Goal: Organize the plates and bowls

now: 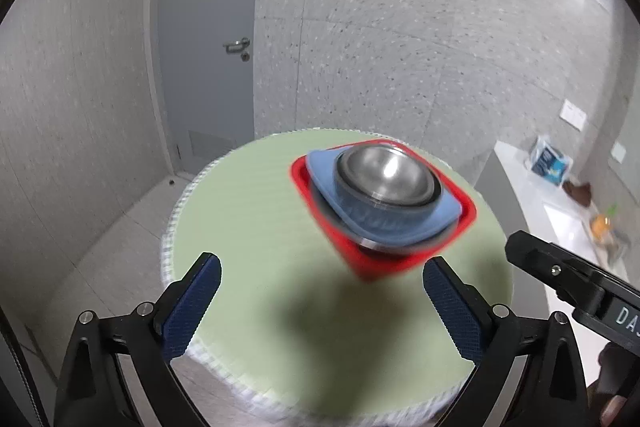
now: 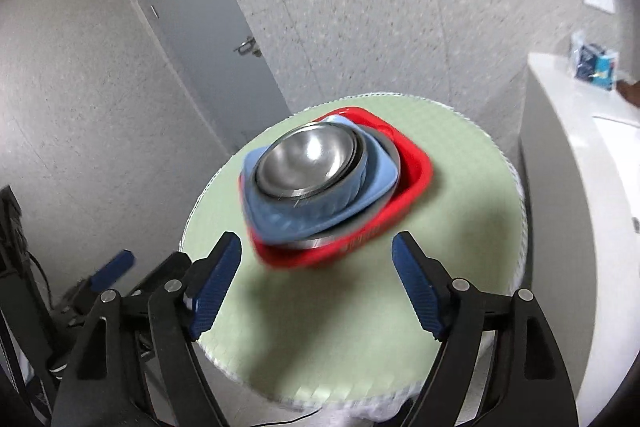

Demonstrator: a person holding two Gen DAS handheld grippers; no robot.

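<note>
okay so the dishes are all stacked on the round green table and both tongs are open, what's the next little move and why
Probably just back both tongs away. The steel bowl already sits nested in the blue bowl on the blue plate, inside the red dish on the green table. The left tongs and right tongs are open, empty, and short of the stack, so nothing looks left to grasp.

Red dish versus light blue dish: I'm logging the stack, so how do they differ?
The red dish sits at the bottom on the green table; the light blue dish rides higher. Red is wider, its rim showing all around blue. Blue carries the blue bowl with steel bowl. Both are rounded-square.
</note>
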